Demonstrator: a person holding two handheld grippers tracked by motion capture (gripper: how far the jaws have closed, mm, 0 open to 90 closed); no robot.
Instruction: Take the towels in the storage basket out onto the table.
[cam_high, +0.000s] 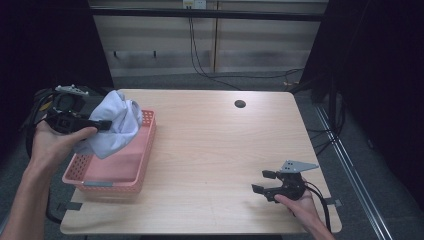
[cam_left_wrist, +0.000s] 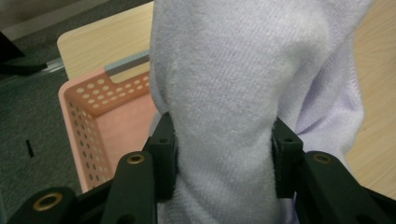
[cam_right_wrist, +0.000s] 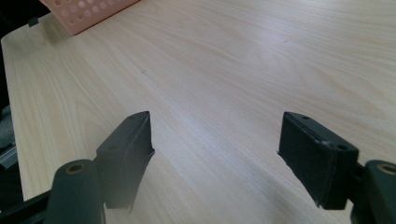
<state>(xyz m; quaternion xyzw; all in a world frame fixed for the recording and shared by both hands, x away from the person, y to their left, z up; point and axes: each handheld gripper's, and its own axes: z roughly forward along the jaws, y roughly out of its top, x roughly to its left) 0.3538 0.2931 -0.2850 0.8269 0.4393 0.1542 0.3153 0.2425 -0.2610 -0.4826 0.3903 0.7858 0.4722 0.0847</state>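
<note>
Left gripper (cam_high: 102, 124), at the table's left edge: clamped on a bunched pale towel (cam_high: 116, 126), pads pressed into both sides of the cloth, as seen close up in the left gripper view, towel (cam_left_wrist: 224, 116) filling the gap between the jaws. Towel raised above the far end of a pink basket (cam_high: 107, 187), lower folds hanging down to about rim level; contact with the basket floor not discernible. Basket perforated, set along the left side of a wooden table (cam_high: 210, 150), grey label on its near wall; basket (cam_left_wrist: 88, 121) visible below and beside the cloth in the left gripper view.

Right gripper (cam_high: 264, 181), near the front right corner of the table: jaws wide apart, nothing between them, bare tabletop (cam_right_wrist: 219, 84) ahead, corner of the basket (cam_right_wrist: 79, 14) far off at upper left. Well apart from the towel.
</note>
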